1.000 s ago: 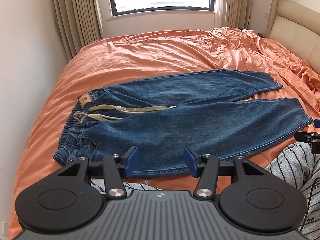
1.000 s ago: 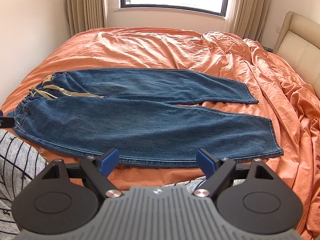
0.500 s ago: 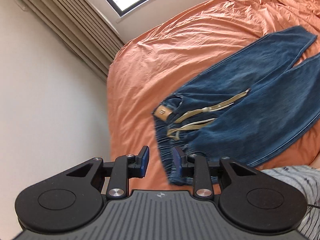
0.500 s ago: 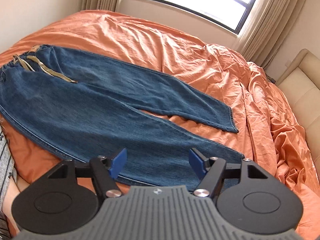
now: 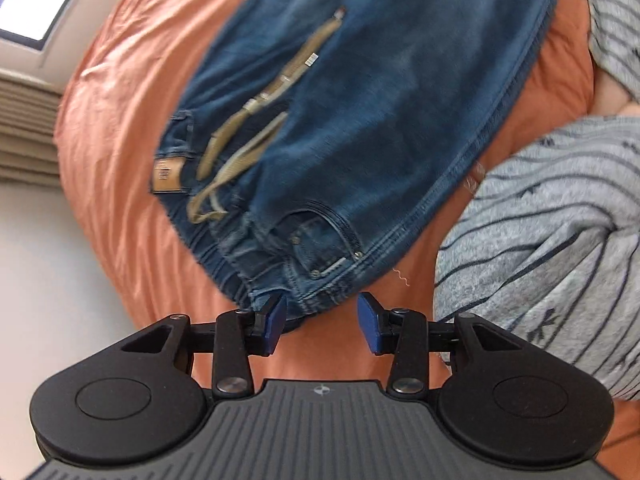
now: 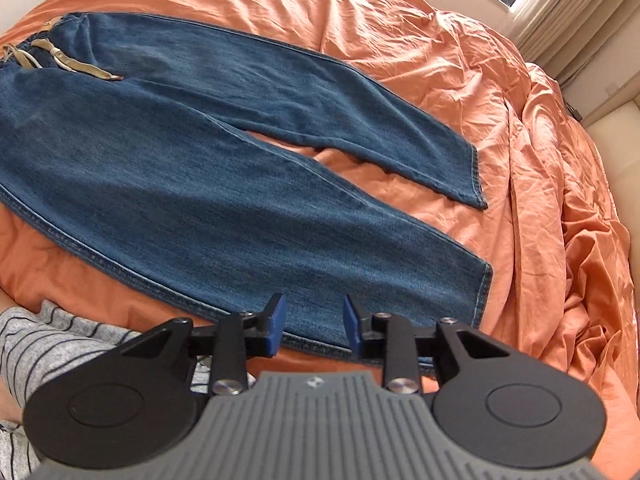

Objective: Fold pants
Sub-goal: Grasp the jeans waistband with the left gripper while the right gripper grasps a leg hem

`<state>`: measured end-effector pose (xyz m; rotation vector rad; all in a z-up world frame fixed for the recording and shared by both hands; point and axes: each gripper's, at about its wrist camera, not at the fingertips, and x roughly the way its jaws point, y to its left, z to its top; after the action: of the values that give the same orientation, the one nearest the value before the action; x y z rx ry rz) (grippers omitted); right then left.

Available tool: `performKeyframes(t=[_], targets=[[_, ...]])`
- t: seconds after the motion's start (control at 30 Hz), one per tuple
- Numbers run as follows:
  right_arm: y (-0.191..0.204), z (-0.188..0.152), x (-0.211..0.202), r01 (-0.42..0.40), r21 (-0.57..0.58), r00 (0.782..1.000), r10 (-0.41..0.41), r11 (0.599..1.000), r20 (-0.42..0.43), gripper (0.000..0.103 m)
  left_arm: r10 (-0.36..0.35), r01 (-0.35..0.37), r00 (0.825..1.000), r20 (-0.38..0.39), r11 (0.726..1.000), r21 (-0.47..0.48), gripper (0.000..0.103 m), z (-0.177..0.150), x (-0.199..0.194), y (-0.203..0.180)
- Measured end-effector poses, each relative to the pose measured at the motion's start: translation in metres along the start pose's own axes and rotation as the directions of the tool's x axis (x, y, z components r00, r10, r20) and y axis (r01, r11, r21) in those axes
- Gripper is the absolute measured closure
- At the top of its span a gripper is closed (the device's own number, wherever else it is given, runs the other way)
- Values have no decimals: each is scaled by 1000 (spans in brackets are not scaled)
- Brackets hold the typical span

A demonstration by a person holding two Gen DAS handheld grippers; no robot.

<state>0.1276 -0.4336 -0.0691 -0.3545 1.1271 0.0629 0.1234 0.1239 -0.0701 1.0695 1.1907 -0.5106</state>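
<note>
Left wrist view shows the left gripper (image 5: 322, 322) half open at the waist of the pants (image 5: 360, 120) on the bed (image 5: 120, 80), closing next, while right wrist view shows the right gripper (image 6: 314, 326) narrowing, empty, over a leg edge.

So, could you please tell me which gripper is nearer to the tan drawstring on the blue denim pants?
Left. The left gripper sits at the waistband corner, a short way from the tan drawstring. The right gripper is at the near leg's side seam towards the hem, far from it.
</note>
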Motion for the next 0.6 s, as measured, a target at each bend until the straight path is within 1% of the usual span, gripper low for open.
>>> performKeyframes(t=[0.07, 0.13, 0.17, 0.23, 0.3, 0.37, 0.43, 0.5, 0.53, 0.57, 0.6], targets=[[-9, -5, 4, 18, 28, 999, -17, 999, -28, 75, -17, 19, 999, -46, 999, 41, 54, 0, 31, -5], [-15, -10, 5, 37, 48, 998, -35, 998, -49, 75, -24, 27, 998, -65, 998, 53, 53, 1, 53, -3], [-18, -12, 5, 40, 57, 998, -37, 998, -56, 75, -25, 30, 997, -71, 997, 66, 49, 1, 60, -3], [-22, -15, 7, 46, 73, 997, -41, 996, -71, 75, -35, 45, 996, -87, 992, 115, 47, 2, 73, -3], [-24, -17, 9, 59, 82, 995, -52, 995, -83, 74, -18, 32, 996, -91, 987, 155, 41, 6, 84, -4], [-28, -14, 14, 73, 95, 993, -63, 993, -102, 74, -7, 27, 995, -100, 981, 193, 41, 9, 92, -7], [-33, -12, 19, 84, 99, 991, -72, 992, -115, 74, 0, 29, 992, -126, 973, 230, 42, 15, 101, -10], [-38, -10, 23, 93, 99, 989, -80, 991, -125, 74, -10, 44, 989, -147, 972, 230, 45, 20, 104, -8], [-41, -9, 25, 96, 97, 988, -83, 991, -127, 74, 1, 33, 989, -147, 974, 226, 47, 20, 106, -8], [-43, -9, 26, 97, 92, 988, -84, 991, -131, 74, 11, 22, 989, -151, 977, 213, 58, 21, 106, -9], [-45, -10, 27, 97, 84, 987, -85, 992, -134, 74, 23, 6, 989, -144, 981, 192, 67, 21, 106, -9]])
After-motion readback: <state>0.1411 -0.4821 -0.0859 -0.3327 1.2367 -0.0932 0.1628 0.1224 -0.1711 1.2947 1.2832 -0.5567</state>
